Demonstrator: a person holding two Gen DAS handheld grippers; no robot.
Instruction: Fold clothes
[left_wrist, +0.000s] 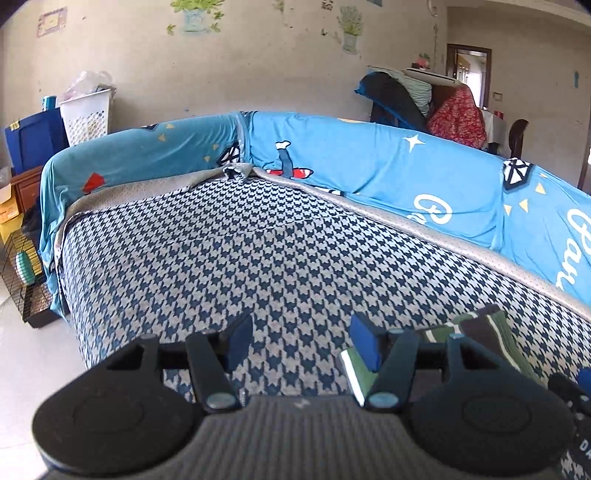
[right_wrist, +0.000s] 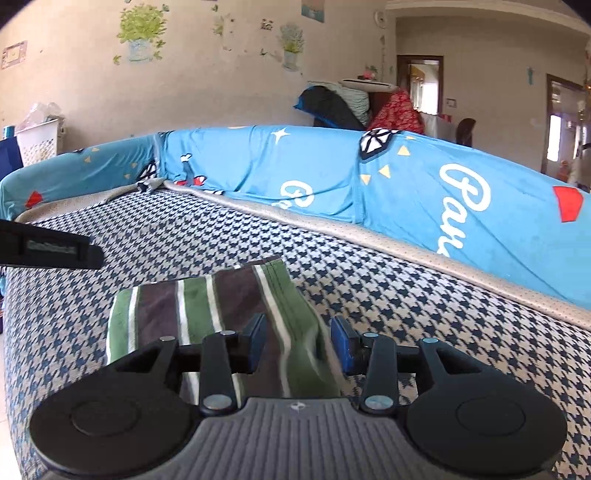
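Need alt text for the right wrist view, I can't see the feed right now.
The open right claw hovers over a folded green, brown and white striped garment lying on a houndstooth-covered sofa seat. A blue printed cover drapes the backrest, and the left claw's tip pokes in at left.

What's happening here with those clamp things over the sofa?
A person is folding clothes with a pair of hand-held tongs. A green, brown and white striped garment lies folded into a compact bundle on the houndstooth sofa seat. The right tongs hover open just above it; the left tongs are open too, beside the bundle's edge. Neither grips the cloth right now.
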